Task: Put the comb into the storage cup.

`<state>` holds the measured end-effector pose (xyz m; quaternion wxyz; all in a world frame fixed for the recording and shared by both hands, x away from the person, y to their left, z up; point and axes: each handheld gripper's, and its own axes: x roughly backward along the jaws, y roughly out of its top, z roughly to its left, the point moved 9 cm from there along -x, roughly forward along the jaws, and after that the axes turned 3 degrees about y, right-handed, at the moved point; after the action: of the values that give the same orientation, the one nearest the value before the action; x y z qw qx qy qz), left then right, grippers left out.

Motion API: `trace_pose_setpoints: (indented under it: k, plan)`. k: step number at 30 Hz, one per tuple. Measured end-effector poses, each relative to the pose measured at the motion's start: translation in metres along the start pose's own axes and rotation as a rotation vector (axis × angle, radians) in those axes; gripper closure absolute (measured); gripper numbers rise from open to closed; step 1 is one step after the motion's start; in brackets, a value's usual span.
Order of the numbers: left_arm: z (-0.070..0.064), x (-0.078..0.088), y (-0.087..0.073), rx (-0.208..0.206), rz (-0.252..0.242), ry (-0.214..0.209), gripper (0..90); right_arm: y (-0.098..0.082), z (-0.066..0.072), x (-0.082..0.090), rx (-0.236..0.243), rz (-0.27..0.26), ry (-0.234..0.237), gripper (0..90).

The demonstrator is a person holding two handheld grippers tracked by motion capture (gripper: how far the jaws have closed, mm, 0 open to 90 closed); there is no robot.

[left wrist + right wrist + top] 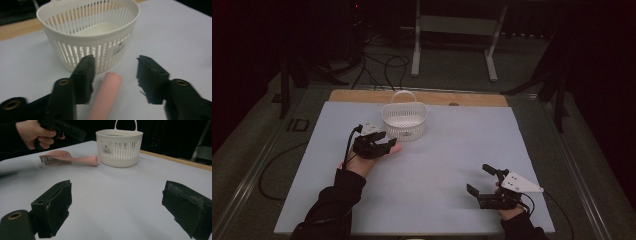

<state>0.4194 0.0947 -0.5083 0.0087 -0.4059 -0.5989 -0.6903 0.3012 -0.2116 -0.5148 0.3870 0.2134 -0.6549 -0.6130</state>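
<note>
From the high view, the left gripper (379,145) hovers beside the white basket (404,121). Its own view shows spread jaws straddling the pink hairbrush (106,96) handle, untouched: light, stiff, smooth plastic, best pinched mid-handle. The right gripper (117,207) idles, jaws wide.

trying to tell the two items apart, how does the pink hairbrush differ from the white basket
The pink hairbrush lies flat on the table; the white basket stands upright. The hairbrush is long and low, while the basket is round, taller and open-topped, with slotted walls and a loop handle. The hairbrush's handle sits between the left gripper's jaws; the basket is ungripped. Both rest on the pale sheet, close together.
</note>
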Motion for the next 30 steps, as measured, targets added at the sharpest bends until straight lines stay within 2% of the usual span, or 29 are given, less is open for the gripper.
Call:
trace_pose_setpoints:
  k: [4, 7, 9, 18, 21, 25, 30]
  plan:
    - [0.001, -0.006, -0.005, 0.008, 0.041, 0.018, 56.7, 0.000, 0.000, 0.000, -0.001, -0.001, 0.000, 8.7]
    - [0.001, -0.008, -0.006, 0.009, 0.045, 0.017, 59.1, 0.000, 0.000, 0.000, 0.000, 0.001, -0.002, 8.7]
    - [0.001, -0.010, -0.007, 0.013, 0.051, 0.006, 63.8, 0.001, 0.000, 0.000, 0.001, -0.003, 0.000, 8.7]
    - [0.006, -0.018, -0.012, 0.062, 0.106, 0.046, 79.8, 0.000, 0.001, 0.000, 0.000, 0.002, 0.006, 8.7]
    - [0.009, -0.022, -0.015, 0.075, 0.136, 0.059, 89.3, 0.000, 0.002, 0.000, -0.002, 0.002, 0.007, 8.7]
    - [0.013, -0.029, -0.019, 0.100, 0.180, 0.094, 90.0, 0.000, 0.002, 0.000, 0.001, 0.000, 0.009, 8.7]
    - [0.016, -0.036, -0.023, 0.109, 0.222, 0.124, 90.0, 0.001, 0.002, 0.000, 0.000, 0.000, 0.009, 8.7]
